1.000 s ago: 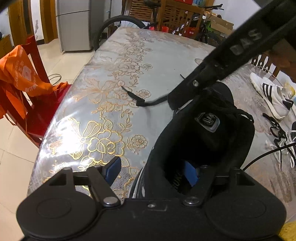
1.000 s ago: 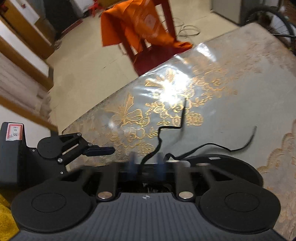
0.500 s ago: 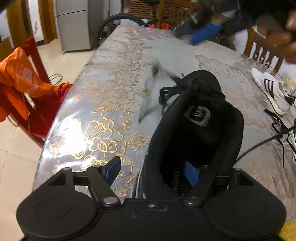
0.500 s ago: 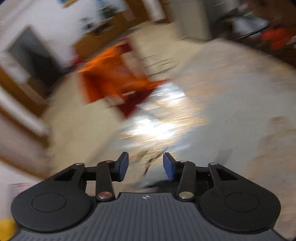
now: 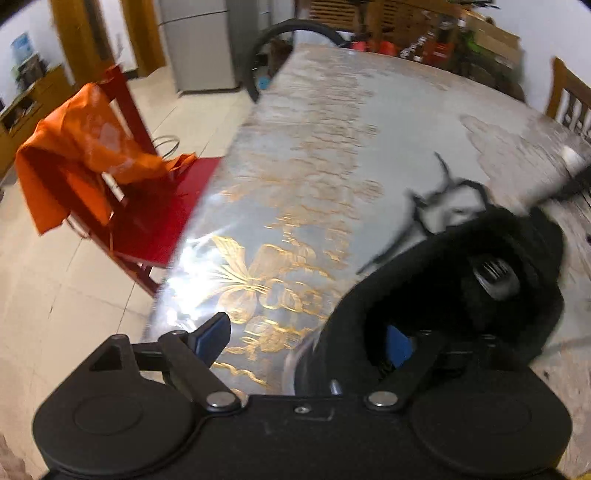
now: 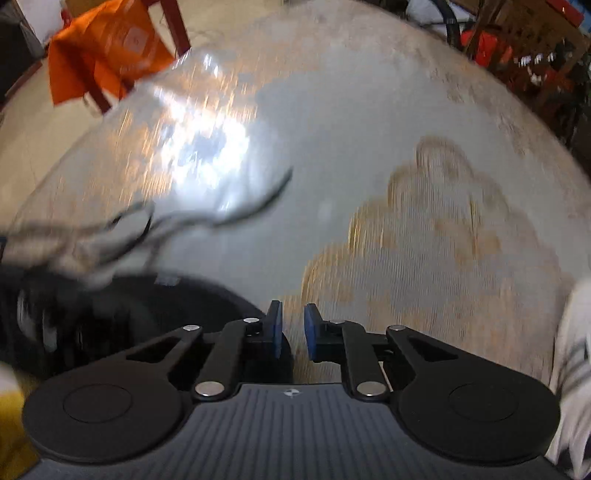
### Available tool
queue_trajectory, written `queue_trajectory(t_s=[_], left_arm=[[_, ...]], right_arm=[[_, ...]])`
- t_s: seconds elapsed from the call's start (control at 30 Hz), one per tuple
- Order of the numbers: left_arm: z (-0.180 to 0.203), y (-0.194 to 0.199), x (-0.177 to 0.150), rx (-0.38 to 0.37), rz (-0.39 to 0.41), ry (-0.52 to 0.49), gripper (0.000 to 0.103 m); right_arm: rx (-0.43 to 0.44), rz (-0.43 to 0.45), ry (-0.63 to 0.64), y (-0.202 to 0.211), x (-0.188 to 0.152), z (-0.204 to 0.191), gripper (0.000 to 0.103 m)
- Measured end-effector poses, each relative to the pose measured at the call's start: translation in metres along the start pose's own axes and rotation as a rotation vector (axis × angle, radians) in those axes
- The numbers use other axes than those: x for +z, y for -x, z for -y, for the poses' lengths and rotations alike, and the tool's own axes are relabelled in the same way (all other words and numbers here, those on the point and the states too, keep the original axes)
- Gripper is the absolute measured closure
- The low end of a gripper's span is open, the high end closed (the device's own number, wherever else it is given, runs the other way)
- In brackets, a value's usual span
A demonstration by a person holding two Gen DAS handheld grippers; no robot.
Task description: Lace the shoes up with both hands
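Note:
A black shoe [image 5: 461, 288] lies on the table, its heel toward the left wrist camera. My left gripper [image 5: 306, 338] is wide open; its right finger [image 5: 399, 341] sits inside the shoe's opening, the left finger [image 5: 212, 334] outside over the table. Loose black laces [image 5: 439, 195] trail from the shoe's front, blurred. In the right wrist view the shoe [image 6: 122, 317] is at the lower left with its lace [image 6: 255, 203] on the table. My right gripper [image 6: 293, 332] hangs above the table beside the shoe, jaws a narrow gap apart and empty.
The table [image 5: 332, 147] has a glossy grey cover with gold flowers. A red chair with an orange cloth [image 5: 85, 147] stands at its left edge. A white striped shoe [image 6: 572, 369] lies at the right. A bicycle wheel [image 5: 288, 33] and a wooden chair [image 5: 569, 96] stand beyond.
My right gripper has let go of the lace and swung away to the right of the shoe, jaws narrowing. The left gripper has turned left with the shoe still around its right finger.

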State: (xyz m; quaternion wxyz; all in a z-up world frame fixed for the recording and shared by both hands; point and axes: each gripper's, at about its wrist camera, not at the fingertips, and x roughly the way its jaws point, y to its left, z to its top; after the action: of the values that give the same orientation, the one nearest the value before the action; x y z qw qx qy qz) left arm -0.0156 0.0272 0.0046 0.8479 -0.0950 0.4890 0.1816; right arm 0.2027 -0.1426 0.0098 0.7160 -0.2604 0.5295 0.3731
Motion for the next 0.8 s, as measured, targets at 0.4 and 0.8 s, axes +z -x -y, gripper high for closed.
queue_trajectory(t_s=[0.4, 0.8], left_arm=[[-0.005, -0.016, 0.034, 0.06, 0.025, -0.049, 0.016], [-0.01, 0.013, 0.023, 0.053, 0.041, -0.015, 0.018]], right_arm=[[0.116, 0.256, -0.37, 0.025, -0.056, 0.004, 0.071], [-0.063, 0.35, -0.122, -0.059, 0.048, -0.025, 0.069]])
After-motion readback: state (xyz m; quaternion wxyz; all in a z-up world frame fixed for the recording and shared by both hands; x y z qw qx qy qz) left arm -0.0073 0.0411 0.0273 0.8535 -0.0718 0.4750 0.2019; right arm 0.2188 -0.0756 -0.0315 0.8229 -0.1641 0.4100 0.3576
